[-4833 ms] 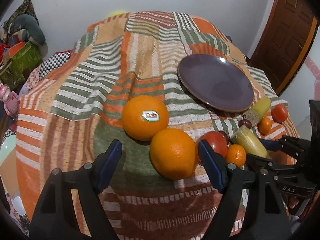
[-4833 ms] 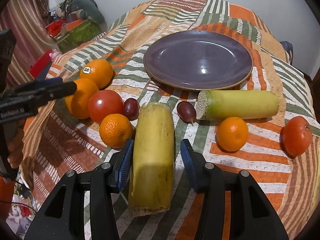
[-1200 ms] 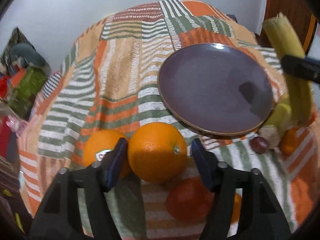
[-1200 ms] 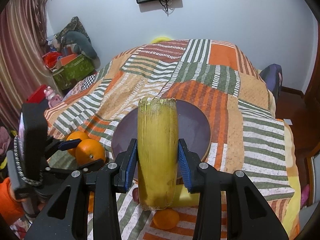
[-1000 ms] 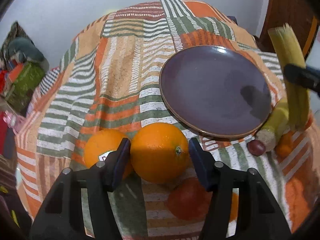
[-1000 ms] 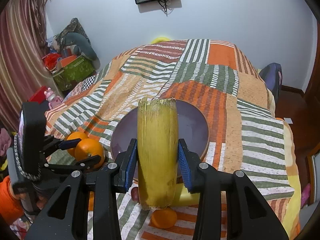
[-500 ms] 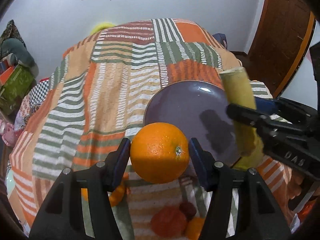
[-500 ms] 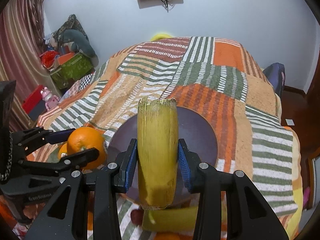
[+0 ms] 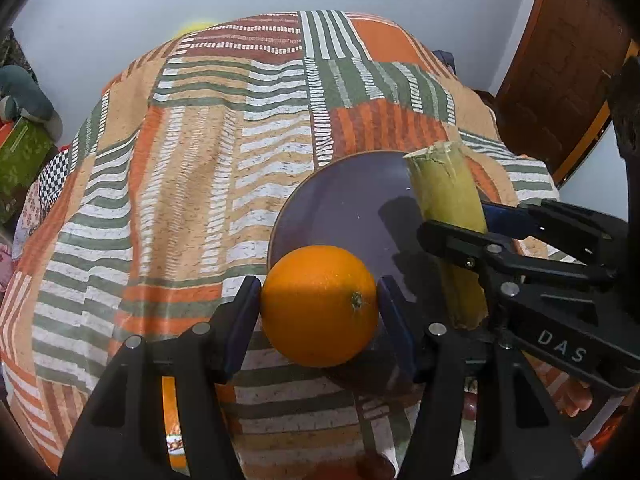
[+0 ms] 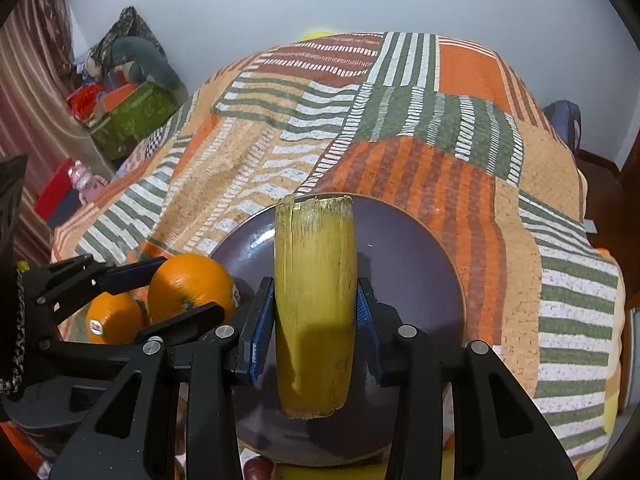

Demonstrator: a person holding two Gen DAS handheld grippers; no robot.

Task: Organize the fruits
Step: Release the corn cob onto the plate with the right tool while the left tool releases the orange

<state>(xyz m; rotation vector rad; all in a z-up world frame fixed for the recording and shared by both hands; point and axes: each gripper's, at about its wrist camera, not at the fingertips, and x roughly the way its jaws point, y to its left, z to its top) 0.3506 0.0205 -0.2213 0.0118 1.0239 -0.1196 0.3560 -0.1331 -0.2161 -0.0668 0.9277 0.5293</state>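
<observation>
Orange (image 9: 319, 305) and sugarcane piece (image 10: 315, 304) above plate (image 10: 416, 264)

White letters "DAS" stand on the black arm of my right gripper (image 9: 476, 224); the sticker on the second orange (image 10: 114, 318) is too small to read.

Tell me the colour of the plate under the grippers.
Dark purple plate with a thin brown rim, clearest in the right wrist view.

Plate (image 10: 416, 264) on bedspread (image 10: 440, 152), stickered orange (image 10: 114, 322) left of it
</observation>
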